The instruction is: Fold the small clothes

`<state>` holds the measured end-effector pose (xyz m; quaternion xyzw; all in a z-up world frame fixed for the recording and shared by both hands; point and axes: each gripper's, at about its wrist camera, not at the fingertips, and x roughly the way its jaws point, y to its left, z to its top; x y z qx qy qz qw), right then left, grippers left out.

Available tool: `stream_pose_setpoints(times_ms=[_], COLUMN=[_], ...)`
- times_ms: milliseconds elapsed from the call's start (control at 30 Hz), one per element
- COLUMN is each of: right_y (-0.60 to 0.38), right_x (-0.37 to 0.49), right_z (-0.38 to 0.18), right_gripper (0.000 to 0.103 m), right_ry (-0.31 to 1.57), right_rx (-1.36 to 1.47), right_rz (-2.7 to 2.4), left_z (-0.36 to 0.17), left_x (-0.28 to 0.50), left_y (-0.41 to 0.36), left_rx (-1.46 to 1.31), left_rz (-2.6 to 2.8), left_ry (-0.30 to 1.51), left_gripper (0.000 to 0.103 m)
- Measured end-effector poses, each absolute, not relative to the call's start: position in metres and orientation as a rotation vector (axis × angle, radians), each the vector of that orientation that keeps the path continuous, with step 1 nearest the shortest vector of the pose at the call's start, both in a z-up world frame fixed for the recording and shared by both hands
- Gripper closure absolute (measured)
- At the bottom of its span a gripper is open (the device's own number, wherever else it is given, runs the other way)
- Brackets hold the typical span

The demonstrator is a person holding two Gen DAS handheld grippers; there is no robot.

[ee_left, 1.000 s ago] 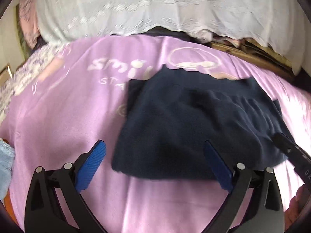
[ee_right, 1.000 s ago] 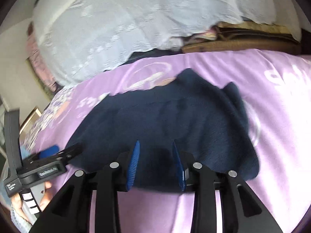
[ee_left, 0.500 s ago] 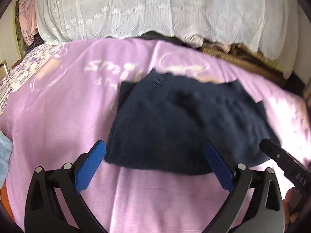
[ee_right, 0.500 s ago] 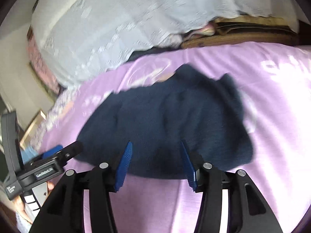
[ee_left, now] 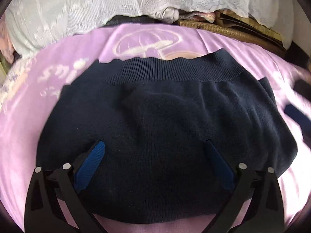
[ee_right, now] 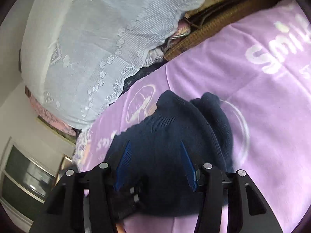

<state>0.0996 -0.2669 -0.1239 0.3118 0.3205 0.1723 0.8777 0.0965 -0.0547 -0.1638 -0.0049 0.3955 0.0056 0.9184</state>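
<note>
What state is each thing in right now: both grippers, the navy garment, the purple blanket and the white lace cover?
left gripper: open, jaws wide over the garment's near part.
right gripper: open, nothing between its fingers.
navy knit garment: folded, lying on the blanket, ribbed band at the far edge.
purple blanket: spread under the garment.
white lace cover: draped over a pile behind the blanket.

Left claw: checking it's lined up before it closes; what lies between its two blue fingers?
Only the navy knit garment, spread on the purple blanket, in the left wrist view.
</note>
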Motion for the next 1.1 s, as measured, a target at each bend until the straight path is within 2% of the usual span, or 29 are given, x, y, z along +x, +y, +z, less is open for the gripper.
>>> stream_pose_setpoints(times_ms=[100, 167, 200, 233, 267, 333, 400, 467, 533, 800, 900, 1000, 1100], right_y=[-0.277, -0.293, -0.301, -0.309, -0.316, -0.322, -0.320, -0.316, -0.314, -0.263, -0.236, -0.218, -0.213], right_x=[0.136, 0.148, 0.150, 0.150, 0.149, 0.142, 0.135, 0.131, 0.132, 0.099, 0.082, 0.077, 0.064], right_z=[-0.144, -0.167, -0.176, -0.181, -0.183, -0.176, -0.163, -0.159, -0.159, -0.128, -0.133, -0.152, -0.145], right_gripper=[0.052, 0.063, 0.078, 0.080, 0.077, 0.062, 0.058, 0.057, 0.057, 0.057, 0.051, 0.052, 0.051], right_ry=[0.715, 0.742, 0.741, 0.755, 0.765, 0.722, 0.689, 0.677, 0.685, 0.663, 0.693, 0.756, 0.730], right_rx=[0.743, 0.797, 0.846, 0.906, 0.976, 0.989, 0.917, 0.891, 0.889, 0.642, 0.521, 0.442, 0.379], right_rz=[0.350, 0.302, 0.316, 0.321, 0.345, 0.344, 0.315, 0.319, 0.317, 0.378, 0.392, 0.361, 0.334], left_z=[-0.155, -0.141, -0.132, -0.128, -0.125, -0.135, -0.161, -0.165, -0.162, -0.144, -0.156, -0.163, -0.161], left_x=[0.090, 0.087, 0.088, 0.090, 0.097, 0.119, 0.138, 0.129, 0.126, 0.084, 0.084, 0.087, 0.081], left_y=[-0.047, -0.037, -0.032, -0.030, -0.028, -0.032, -0.040, -0.054, -0.059, -0.033, -0.016, -0.004, -0.010], left_rx=[-0.057, -0.104, -0.121, -0.128, -0.133, -0.123, -0.090, 0.015, 0.056, 0.017, -0.008, -0.072, -0.031], left_rz=[-0.020, -0.026, -0.012, -0.002, 0.011, 0.030, 0.047, 0.096, 0.110, 0.146, 0.161, 0.126, 0.151], left_ry=[0.809, 0.771, 0.744, 0.732, 0.733, 0.808, 0.901, 0.795, 0.786, 0.667, 0.733, 0.769, 0.746], left_gripper=[0.005, 0.005, 0.005, 0.005, 0.005, 0.005, 0.004, 0.004, 0.004, 0.004, 0.004, 0.004, 0.005])
